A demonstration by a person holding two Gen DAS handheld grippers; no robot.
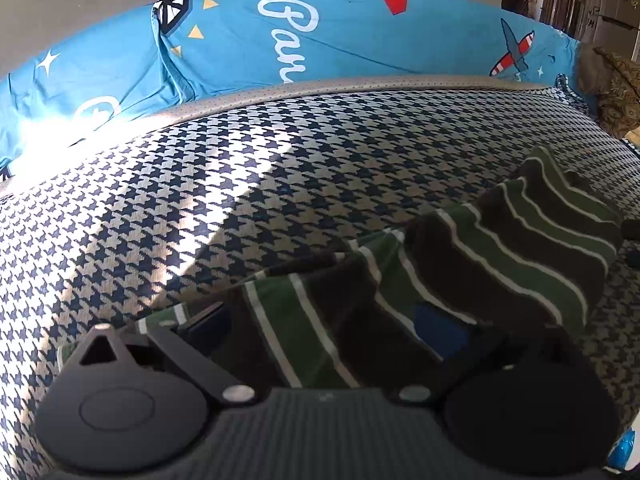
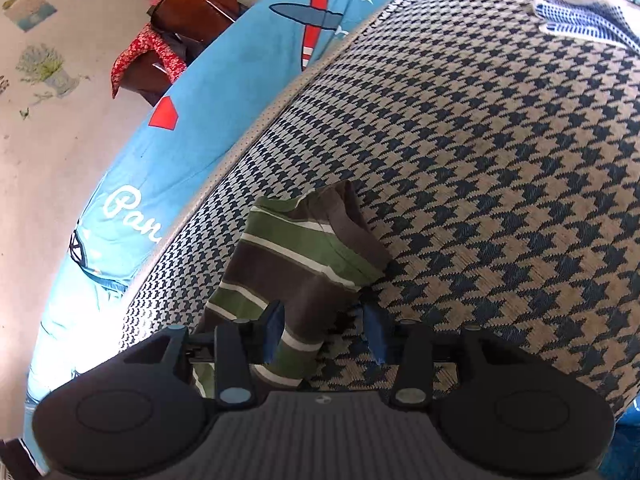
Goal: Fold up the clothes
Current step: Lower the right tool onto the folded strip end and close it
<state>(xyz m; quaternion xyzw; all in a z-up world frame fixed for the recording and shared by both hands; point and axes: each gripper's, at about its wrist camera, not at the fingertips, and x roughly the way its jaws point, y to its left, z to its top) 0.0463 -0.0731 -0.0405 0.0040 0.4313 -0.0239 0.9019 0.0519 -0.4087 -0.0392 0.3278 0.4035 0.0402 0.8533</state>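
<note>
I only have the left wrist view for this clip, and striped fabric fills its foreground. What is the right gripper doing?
Observer: The right gripper is open, its blue pads set either side of an edge of the green, brown and white striped garment.
Reviewer: Are both pads on fabric?
Observer: No. Only the pad on the picture's left meets it; the other sits over the bare navy-and-tan houndstooth cover.
Reviewer: Anything else lying on that cover?
Observer: A blue-and-white checked cloth at its far edge, well apart from the garment.
</note>
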